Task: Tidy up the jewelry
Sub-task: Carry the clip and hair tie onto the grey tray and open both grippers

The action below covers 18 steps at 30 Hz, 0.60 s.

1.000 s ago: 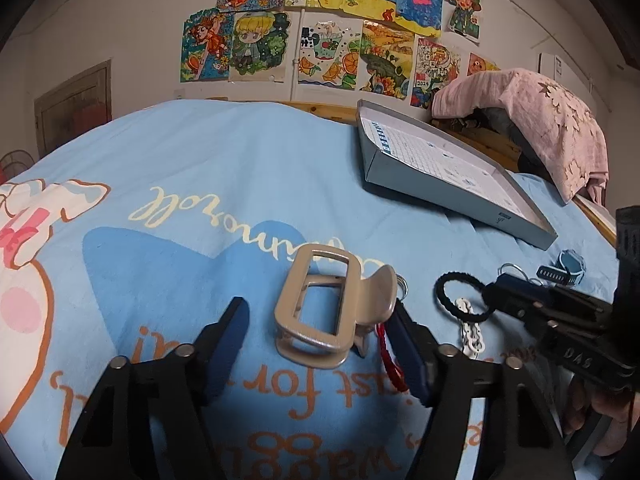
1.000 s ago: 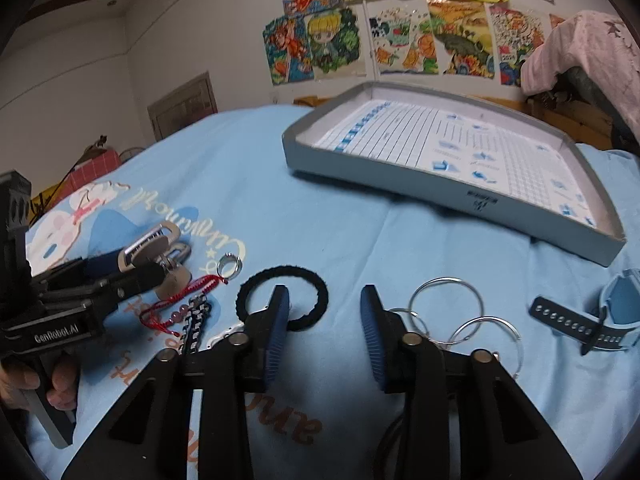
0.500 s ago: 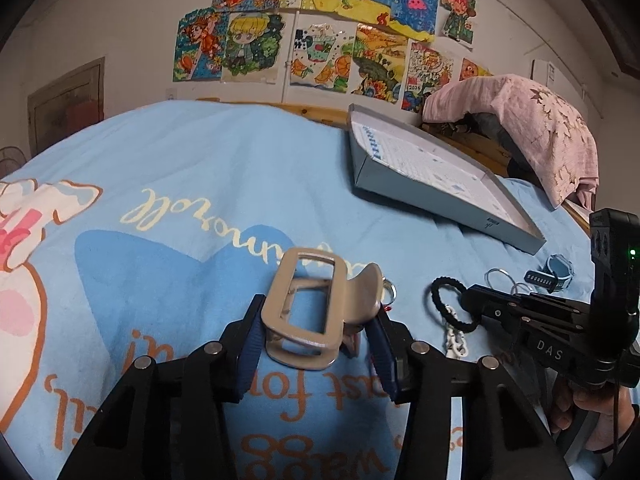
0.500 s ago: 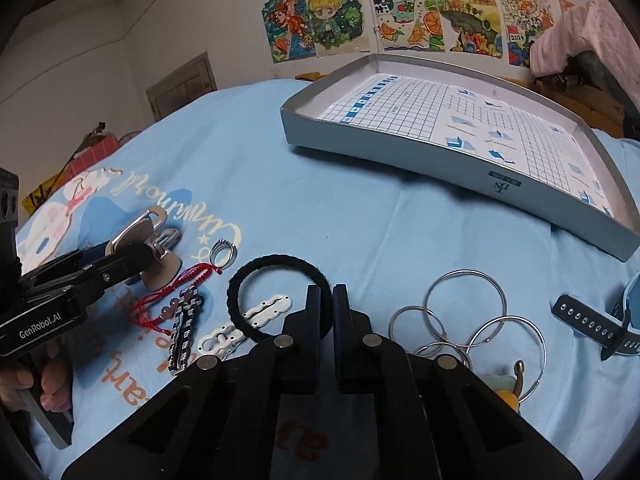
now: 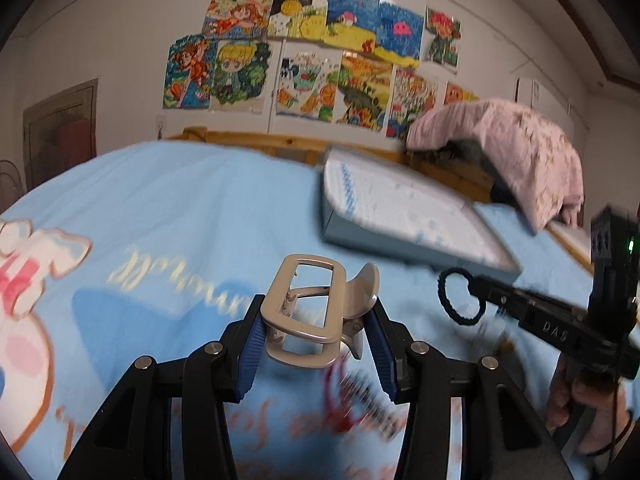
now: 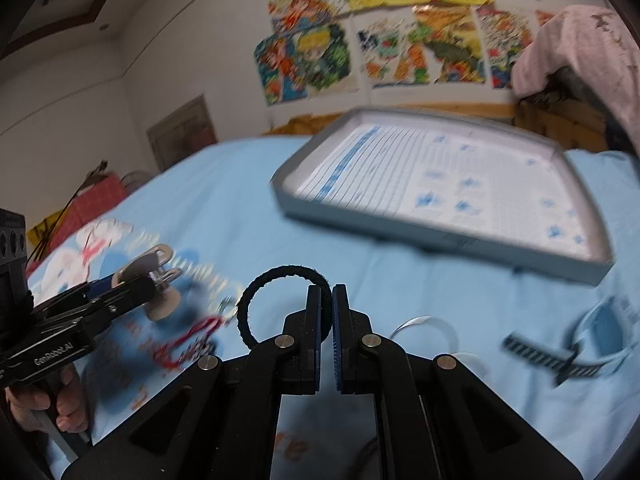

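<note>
On the blue bedsheet point(image 5: 208, 208) a grey tray point(image 6: 436, 220) is lying; above the sheet, the left hand-held gripper point(image 5: 316, 334) is clamping a beige hair claw point(image 5: 316, 312), and the right hand-held gripper point(image 6: 327, 312) is pinching a black hair tie point(image 6: 256, 300).

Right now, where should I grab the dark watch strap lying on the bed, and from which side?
Grab the watch strap near the middle of its flat dark band, coming straight down from above, I think. It lies flat on the blue sheet with its long edges free, so fingers can close across its narrow width. The blue watch body looks bulkier and harder to pinch.
</note>
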Each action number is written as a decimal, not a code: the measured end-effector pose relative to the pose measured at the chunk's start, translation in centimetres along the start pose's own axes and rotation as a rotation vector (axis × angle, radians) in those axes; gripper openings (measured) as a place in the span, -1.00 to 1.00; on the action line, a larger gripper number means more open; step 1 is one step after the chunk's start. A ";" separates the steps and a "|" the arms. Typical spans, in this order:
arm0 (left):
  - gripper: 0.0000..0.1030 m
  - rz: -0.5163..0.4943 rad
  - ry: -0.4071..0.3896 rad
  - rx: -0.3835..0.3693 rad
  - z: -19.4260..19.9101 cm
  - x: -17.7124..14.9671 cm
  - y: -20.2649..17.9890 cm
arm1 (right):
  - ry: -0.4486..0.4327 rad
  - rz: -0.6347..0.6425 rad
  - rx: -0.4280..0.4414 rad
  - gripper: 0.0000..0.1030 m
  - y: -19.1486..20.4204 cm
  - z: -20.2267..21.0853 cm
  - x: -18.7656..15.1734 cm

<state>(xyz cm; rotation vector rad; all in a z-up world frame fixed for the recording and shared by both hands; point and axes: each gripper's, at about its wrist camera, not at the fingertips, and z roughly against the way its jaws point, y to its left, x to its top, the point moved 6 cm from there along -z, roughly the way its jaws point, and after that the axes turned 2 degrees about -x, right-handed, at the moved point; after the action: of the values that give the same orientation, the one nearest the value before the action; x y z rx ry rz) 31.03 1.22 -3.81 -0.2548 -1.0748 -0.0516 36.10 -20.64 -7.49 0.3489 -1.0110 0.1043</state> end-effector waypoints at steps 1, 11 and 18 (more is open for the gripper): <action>-0.11 0.014 -0.014 -0.020 -0.5 1.1 -0.7 | -0.023 -0.026 -0.018 -0.91 -1.2 0.4 0.9; -0.11 0.014 0.003 -0.109 -9.4 5.9 -7.2 | -0.162 -0.211 -0.236 -0.91 -12.7 0.4 6.0; -0.11 0.029 0.067 -0.069 -14.8 5.5 -7.6 | -0.130 -0.216 -0.300 -0.91 -15.3 -3.1 5.7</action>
<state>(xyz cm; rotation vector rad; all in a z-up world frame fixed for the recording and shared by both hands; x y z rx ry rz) 45.20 -9.13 -4.27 -0.3286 -1.0037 -0.0703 45.40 -34.46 -7.75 0.1894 -1.0934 -0.2662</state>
